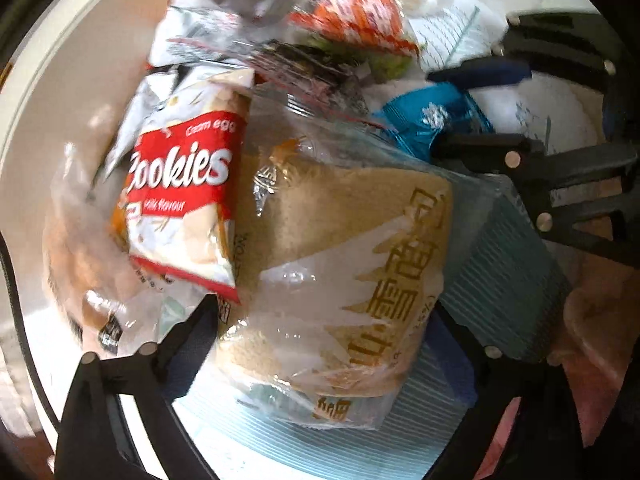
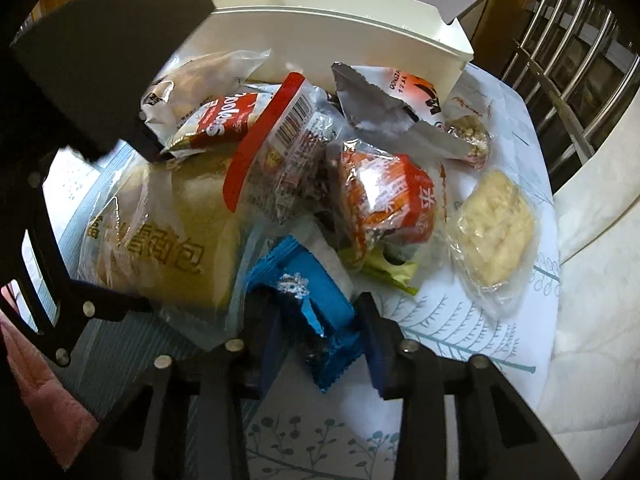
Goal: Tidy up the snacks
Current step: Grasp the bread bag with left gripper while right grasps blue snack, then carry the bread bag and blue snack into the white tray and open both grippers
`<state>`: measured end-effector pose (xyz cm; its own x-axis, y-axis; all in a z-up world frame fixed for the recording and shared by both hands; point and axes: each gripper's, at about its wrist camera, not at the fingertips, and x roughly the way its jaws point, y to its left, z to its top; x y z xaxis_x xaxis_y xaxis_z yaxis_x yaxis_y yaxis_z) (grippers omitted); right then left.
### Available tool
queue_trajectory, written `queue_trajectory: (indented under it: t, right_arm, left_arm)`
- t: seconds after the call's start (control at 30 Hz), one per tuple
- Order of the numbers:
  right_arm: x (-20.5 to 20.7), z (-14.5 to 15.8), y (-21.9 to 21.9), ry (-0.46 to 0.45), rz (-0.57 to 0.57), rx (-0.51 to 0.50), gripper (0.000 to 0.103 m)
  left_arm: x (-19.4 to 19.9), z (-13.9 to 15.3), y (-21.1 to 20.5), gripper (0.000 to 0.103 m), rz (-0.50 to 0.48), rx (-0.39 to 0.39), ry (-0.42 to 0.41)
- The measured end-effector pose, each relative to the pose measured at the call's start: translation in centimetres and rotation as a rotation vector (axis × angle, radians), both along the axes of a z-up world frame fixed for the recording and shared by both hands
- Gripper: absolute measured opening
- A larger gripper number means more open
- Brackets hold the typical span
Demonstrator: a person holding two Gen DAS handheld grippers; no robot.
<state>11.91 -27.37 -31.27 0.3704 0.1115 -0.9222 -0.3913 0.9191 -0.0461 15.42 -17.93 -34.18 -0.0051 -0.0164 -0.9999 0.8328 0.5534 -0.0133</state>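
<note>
A heap of snack packets lies on a patterned cloth. My left gripper [image 1: 340, 320] points down over a big bread bag [image 1: 340, 240] with gold lettering. Its fingers stand wide, one on each side of the bag, and I see no squeeze. A red and white cookies packet [image 1: 180, 184] leans against the bag's left side. In the right wrist view my right gripper [image 2: 312, 300] is shut on a crumpled blue packet [image 2: 308, 292] at the front of the heap, its blue pads pinching both sides. That same grip shows at the upper right of the left wrist view, on the blue packet [image 1: 432, 116].
A white bin [image 2: 340, 40] stands behind the heap. Around it lie an orange-red packet [image 2: 388, 200], a torn silver bag [image 2: 384, 108], a clear bag with a red strip [image 2: 280, 148], a nut bar [image 2: 472, 136] and a pale wrapped cake [image 2: 496, 232]. Metal rails [image 2: 568, 60] stand at the right.
</note>
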Motion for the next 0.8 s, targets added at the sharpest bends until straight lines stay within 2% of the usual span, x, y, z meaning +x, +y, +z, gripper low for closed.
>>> queue_trajectory:
  t: [0.1, 0.27, 0.47, 0.57, 0.8]
  right_arm:
    - [-0.3, 0.2, 0.2, 0.005, -0.025, -0.004, 0.029]
    - [-1.0, 0.4, 0.8, 0.027, -0.064, -0.035, 0.028]
    - [-3.4, 1.4, 1.3, 0.023, -0.138, -0.037, 0.027]
    - [-4.6, 2.1, 1.5, 0.015, -0.184, -0.031, 0.027]
    - [-7.3, 4.5, 2.6, -0.009, -0.267, -0.004, 0.028]
  left_arm:
    - [-0.5, 0.0, 0.7, 0.091, 0.064, -0.009, 0.001]
    - [-1.8, -0.1, 2.2, 0.089, 0.125, -0.011, -0.011]
    - [-3.6, 0.3, 4.4, 0.089, 0.147, -0.016, -0.040]
    - [-4.3, 1.0, 5.4, 0.089, 0.140, -0.050, -0.058]
    - [-6.2, 2.4, 7.4, 0.089, 0.125, 0.029, -0.138]
